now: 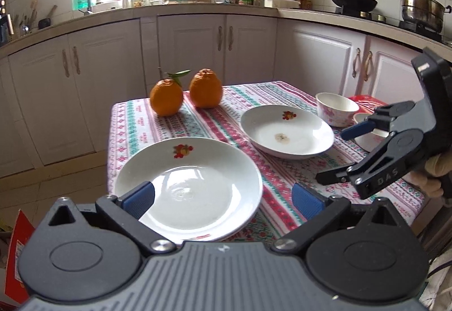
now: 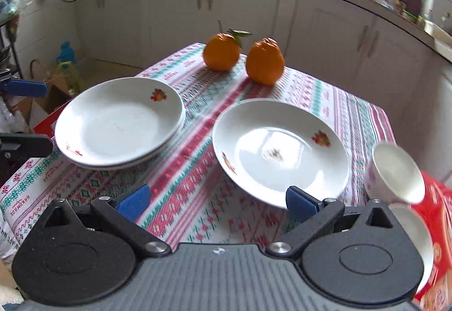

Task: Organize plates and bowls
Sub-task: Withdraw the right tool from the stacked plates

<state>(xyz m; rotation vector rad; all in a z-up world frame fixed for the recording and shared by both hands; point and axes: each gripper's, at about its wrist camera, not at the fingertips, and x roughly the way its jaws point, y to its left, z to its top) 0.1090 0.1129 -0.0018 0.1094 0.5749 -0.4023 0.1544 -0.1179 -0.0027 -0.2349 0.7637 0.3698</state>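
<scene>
A stack of white plates (image 1: 195, 186) (image 2: 118, 124) lies at the table's left front. My left gripper (image 1: 223, 202) is open, its jaws on either side of the stack's near rim, holding nothing. A single white plate with a brown stain (image 1: 286, 131) (image 2: 279, 153) lies to the right. My right gripper (image 2: 217, 202) (image 1: 336, 155) is open and empty, just in front of that plate's near rim. A floral bowl (image 1: 334, 109) (image 2: 395, 172) stands at the right edge, with another white bowl (image 1: 370, 138) (image 2: 415, 237) beside it.
Two oranges (image 1: 186, 93) (image 2: 243, 57) sit at the table's far side on the patterned cloth (image 1: 197, 122) (image 2: 183, 170). A red box (image 2: 435, 226) lies under the bowls at the right. Kitchen cabinets (image 1: 197, 40) ring the table.
</scene>
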